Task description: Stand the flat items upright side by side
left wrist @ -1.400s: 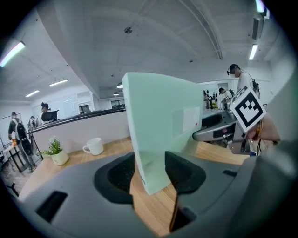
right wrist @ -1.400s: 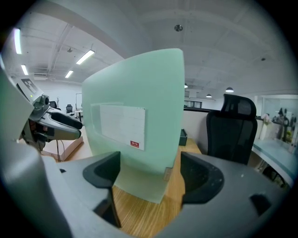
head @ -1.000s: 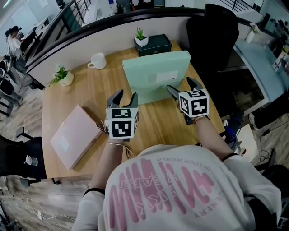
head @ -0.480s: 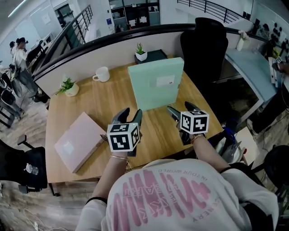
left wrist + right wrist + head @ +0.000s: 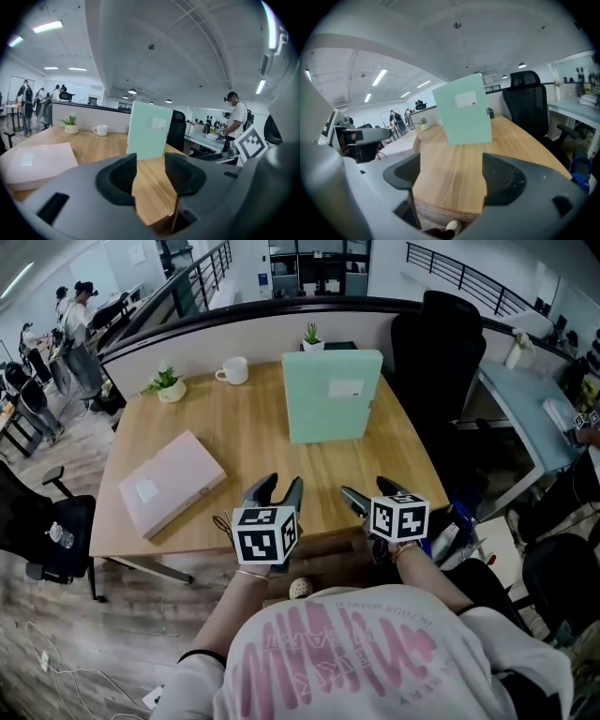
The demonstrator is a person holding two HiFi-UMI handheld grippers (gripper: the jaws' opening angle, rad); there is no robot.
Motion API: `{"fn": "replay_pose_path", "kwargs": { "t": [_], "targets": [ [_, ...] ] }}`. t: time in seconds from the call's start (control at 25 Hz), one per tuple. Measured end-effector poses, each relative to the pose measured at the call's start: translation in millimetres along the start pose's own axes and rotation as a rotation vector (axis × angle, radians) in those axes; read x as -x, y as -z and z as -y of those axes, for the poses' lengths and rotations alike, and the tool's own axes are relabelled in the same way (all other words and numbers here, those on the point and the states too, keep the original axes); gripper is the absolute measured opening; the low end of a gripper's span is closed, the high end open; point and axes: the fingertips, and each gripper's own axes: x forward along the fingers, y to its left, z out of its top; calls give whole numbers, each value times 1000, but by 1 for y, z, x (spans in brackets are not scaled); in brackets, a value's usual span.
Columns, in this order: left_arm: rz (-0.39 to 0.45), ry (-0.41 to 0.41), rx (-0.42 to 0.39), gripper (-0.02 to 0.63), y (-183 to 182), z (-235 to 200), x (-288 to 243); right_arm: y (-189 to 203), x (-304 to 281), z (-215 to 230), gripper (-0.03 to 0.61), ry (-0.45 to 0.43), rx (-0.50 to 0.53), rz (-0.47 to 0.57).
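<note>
A mint-green folder (image 5: pixel 332 395) stands upright at the back of the wooden desk (image 5: pixel 244 432), and both gripper views show it too (image 5: pixel 147 130) (image 5: pixel 464 115). A pink folder (image 5: pixel 172 481) lies flat at the desk's left; the left gripper view catches it low on the left (image 5: pixel 35 161). My left gripper (image 5: pixel 277 487) hovers at the desk's near edge, open, with nothing between its jaws (image 5: pixel 150 176). My right gripper (image 5: pixel 372 493) is beside it, also at the near edge, open and empty (image 5: pixel 452 180). Both are well short of the green folder.
A white mug (image 5: pixel 234 371) and a potted plant (image 5: pixel 169 383) sit at the back left. Another small plant (image 5: pixel 312 335) stands behind the green folder. A black office chair (image 5: pixel 441 343) is at the desk's right. People stand far off at the left.
Both grippers have drawn back from the green folder to the desk's near edge. The folder stays upright on its own. The pink folder has not moved.
</note>
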Motion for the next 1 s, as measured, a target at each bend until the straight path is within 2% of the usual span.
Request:
{"fn": "replay_pose_path", "kwargs": {
  "t": [0.2, 0.4, 0.52, 0.72, 1.0],
  "targets": [
    [-31, -22, 58, 191, 45, 37, 53, 52, 49, -18, 411, -57, -6, -39],
    [-110, -106, 100, 190, 104, 28, 111, 109, 64, -50, 411, -116, -38, -112],
    [-119, -129, 137, 190, 121, 22, 134, 130, 66, -70, 411, -144, -36, -150],
    [-95, -185, 180, 190, 125, -9, 166, 139, 53, -116, 411, -205, -8, -198],
    [-80, -246, 219, 190, 127, -90, 221, 142, 13, -210, 411, -265, -5, -212]
  ]
}}
